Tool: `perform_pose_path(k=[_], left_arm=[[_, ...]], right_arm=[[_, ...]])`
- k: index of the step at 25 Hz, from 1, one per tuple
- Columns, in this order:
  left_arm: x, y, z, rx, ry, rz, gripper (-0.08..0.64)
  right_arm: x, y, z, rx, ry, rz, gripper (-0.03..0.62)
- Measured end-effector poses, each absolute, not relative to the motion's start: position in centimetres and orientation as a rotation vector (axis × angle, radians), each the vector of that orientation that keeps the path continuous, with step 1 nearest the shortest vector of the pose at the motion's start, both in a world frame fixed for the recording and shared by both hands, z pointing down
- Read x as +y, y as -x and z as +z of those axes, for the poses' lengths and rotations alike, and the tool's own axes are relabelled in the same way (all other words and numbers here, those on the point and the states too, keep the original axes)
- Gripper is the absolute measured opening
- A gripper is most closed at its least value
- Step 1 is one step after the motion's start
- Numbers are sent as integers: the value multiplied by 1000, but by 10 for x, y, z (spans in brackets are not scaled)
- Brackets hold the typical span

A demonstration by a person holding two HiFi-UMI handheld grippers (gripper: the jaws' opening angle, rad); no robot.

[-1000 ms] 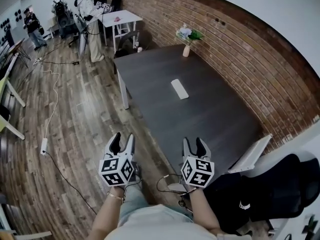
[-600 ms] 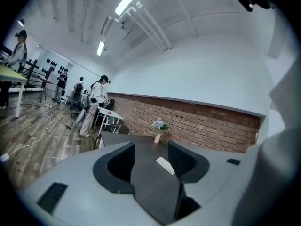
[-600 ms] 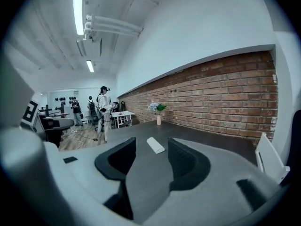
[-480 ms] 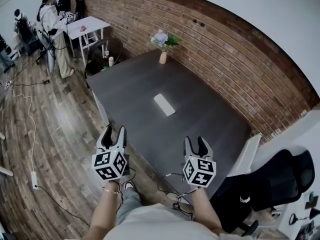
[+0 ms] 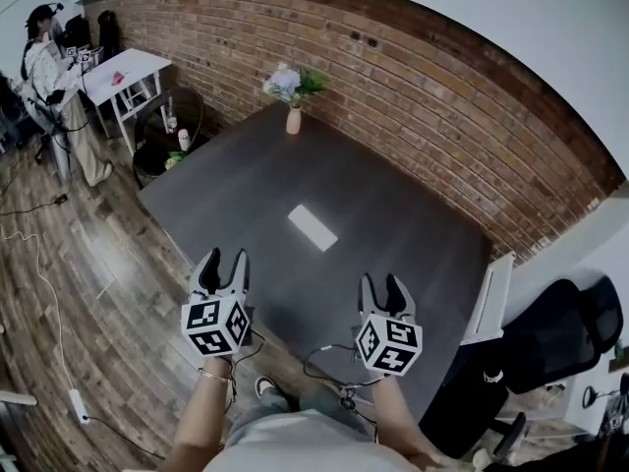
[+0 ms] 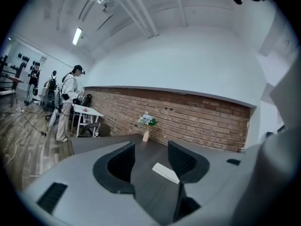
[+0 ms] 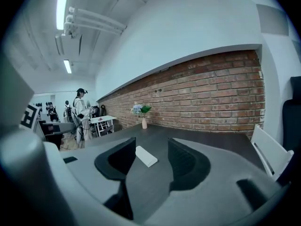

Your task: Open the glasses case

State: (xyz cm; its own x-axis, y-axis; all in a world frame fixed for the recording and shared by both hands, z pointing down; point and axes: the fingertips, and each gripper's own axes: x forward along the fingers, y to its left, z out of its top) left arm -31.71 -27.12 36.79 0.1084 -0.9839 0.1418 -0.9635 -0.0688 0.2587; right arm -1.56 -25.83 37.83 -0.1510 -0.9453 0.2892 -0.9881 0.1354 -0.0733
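a slim, white, round-cornered oblong glasses case [image 5: 313, 227] is seen lying flat and closed near the middle of the dark, matte, rectangular counter [image 5: 413, 224], well apart from both grippers. the left gripper [image 5: 224, 259] and right gripper [image 5: 382, 283] are held at the near edge, each with its black, curved jaws set apart and nothing gripped between them. a small pale vase [image 5: 293, 119] of flowers is stood at the far edge, by the rough red brick wall [image 5: 442, 106].

White oblong glasses case [image 5: 313, 227] closed, lying flat mid dark table [image 5: 413, 214], angled diagonally
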Motion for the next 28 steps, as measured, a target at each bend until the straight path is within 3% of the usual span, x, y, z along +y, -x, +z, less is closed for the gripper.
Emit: perform_pose_path(k=[10, 28], left_arm=[[-329, 276, 420, -1769, -2138, 57, 202], [-383, 260, 480, -1594, -2298, 289, 202]], right_arm=[[-302, -8, 430, -2128, -1949, 545, 216], [-316, -26, 440, -2021, -1894, 517, 216]])
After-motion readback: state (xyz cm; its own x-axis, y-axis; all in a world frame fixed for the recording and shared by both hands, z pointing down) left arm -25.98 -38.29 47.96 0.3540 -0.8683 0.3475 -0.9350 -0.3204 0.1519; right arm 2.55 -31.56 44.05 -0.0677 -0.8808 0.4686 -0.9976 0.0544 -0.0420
